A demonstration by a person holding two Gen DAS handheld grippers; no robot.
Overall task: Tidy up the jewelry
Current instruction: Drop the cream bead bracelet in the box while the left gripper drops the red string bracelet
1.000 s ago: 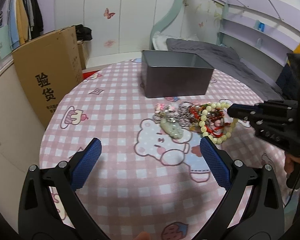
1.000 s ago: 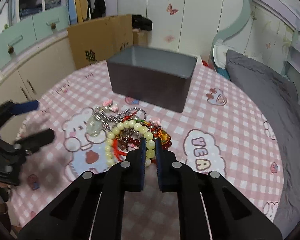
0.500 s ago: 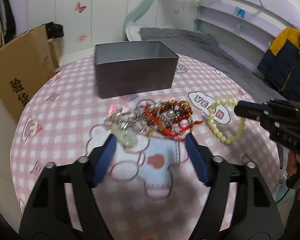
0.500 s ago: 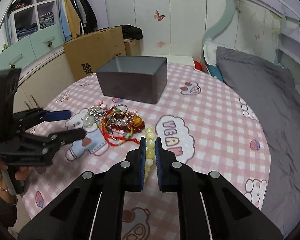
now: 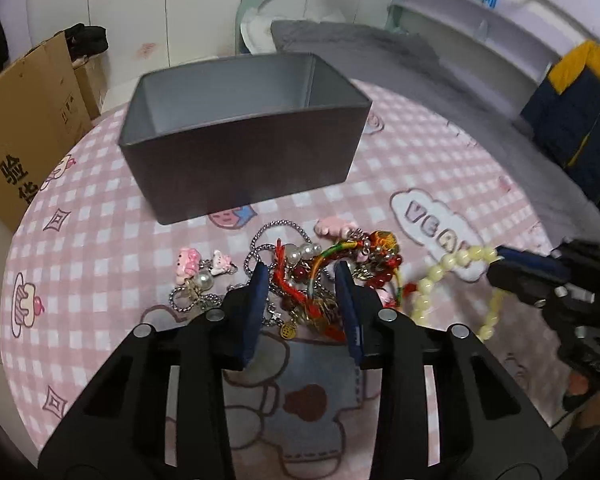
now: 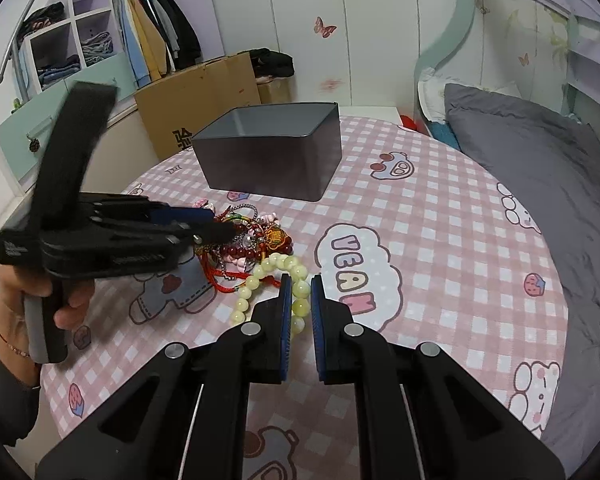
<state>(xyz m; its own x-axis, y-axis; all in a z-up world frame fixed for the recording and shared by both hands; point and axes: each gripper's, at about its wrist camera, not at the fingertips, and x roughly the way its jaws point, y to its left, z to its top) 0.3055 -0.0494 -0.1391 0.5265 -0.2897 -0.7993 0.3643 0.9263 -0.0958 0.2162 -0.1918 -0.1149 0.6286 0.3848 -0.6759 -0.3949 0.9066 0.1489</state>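
Observation:
A tangled pile of jewelry (image 5: 320,276) lies on the pink checked tablecloth: red cords, chains, pearls, pink charms (image 5: 190,262). My left gripper (image 5: 302,280) is half open, its fingers straddling the red and green cords of the pile. My right gripper (image 6: 300,292) is shut on a pale yellow bead bracelet (image 6: 268,276), pulled to the right of the pile; it also shows in the left wrist view (image 5: 456,264). An open grey metal box (image 5: 240,128) stands behind the pile, empty as far as I see.
The round table's edge (image 6: 540,400) runs close to a grey bed (image 6: 540,152) on the right. A cardboard carton (image 5: 24,128) stands at the left beside cabinets. A dark and yellow jacket (image 5: 572,108) hangs at the right.
My left gripper moved forward onto the pile and its fingers narrowed around the cords. My right gripper dragged the bead bracelet out of the pile toward the right.

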